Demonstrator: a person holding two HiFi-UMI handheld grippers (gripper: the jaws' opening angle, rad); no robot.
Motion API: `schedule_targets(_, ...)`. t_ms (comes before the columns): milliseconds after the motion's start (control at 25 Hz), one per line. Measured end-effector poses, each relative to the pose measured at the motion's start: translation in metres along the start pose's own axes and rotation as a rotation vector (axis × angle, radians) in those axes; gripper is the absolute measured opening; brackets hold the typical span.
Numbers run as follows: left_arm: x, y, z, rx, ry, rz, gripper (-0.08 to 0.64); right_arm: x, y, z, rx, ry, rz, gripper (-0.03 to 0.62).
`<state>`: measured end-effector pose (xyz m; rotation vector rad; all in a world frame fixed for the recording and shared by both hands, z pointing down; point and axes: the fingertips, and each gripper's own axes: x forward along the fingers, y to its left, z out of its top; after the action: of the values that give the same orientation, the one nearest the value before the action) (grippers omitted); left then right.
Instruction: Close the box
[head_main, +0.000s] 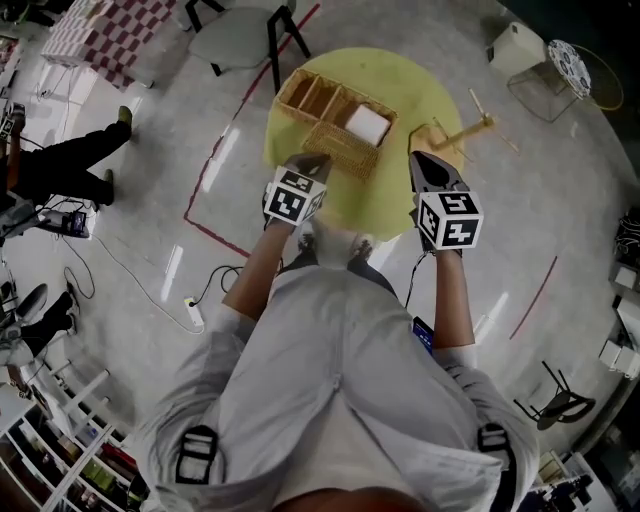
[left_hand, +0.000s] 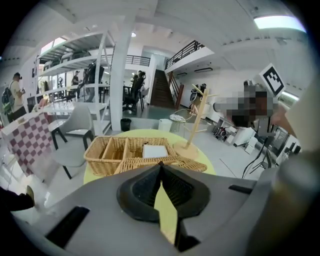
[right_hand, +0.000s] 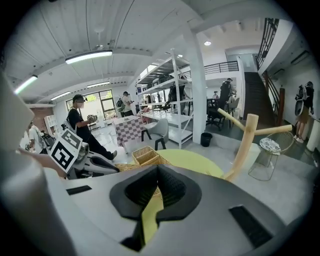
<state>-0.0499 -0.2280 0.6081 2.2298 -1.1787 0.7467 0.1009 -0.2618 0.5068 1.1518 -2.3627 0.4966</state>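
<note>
A wicker box (head_main: 322, 103) with several compartments stands open on the round yellow table (head_main: 400, 195). Its woven lid (head_main: 345, 150) lies folded out flat on the near side. A white flat item (head_main: 367, 123) sits in one compartment. My left gripper (head_main: 312, 162) hovers at the lid's near left corner, its jaws shut and empty. My right gripper (head_main: 426, 160) is shut on nothing to the right of the box, beside a wooden stand (head_main: 465, 130). The left gripper view shows the box (left_hand: 115, 155), lid (left_hand: 190, 163) and white item (left_hand: 154, 150) just beyond the left gripper (left_hand: 161, 167). In the right gripper view, the right gripper (right_hand: 157, 171) faces the box (right_hand: 145, 156).
A grey chair (head_main: 240, 35) stands past the table's far side, and a checkered table (head_main: 100, 35) at far left. A white wire stool (head_main: 565, 65) stands at far right. A person's legs (head_main: 70, 155) stretch out at left. Cables (head_main: 150, 285) and red tape lines (head_main: 215, 160) cross the floor.
</note>
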Motion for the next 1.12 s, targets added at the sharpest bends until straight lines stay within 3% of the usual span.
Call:
schedule_targets(360,0.005,0.014,0.078,0.086,-0.095,-0.015,0.039,-0.004,-0.002,0.018,0.002,-0.038,-0.034,0.023)
schedule_targets(720,0.055,0.030,0.134,0.111,-0.164,0.006,0.040,-0.005,-0.031,0.027,0.038,-0.046,-0.071,0.023)
schedule_targets(1120,0.137,0.054,0.152,0.112,-0.089,-0.015,0.040,0.010,-0.056,0.018,0.074,0.002,-0.112,0.023)
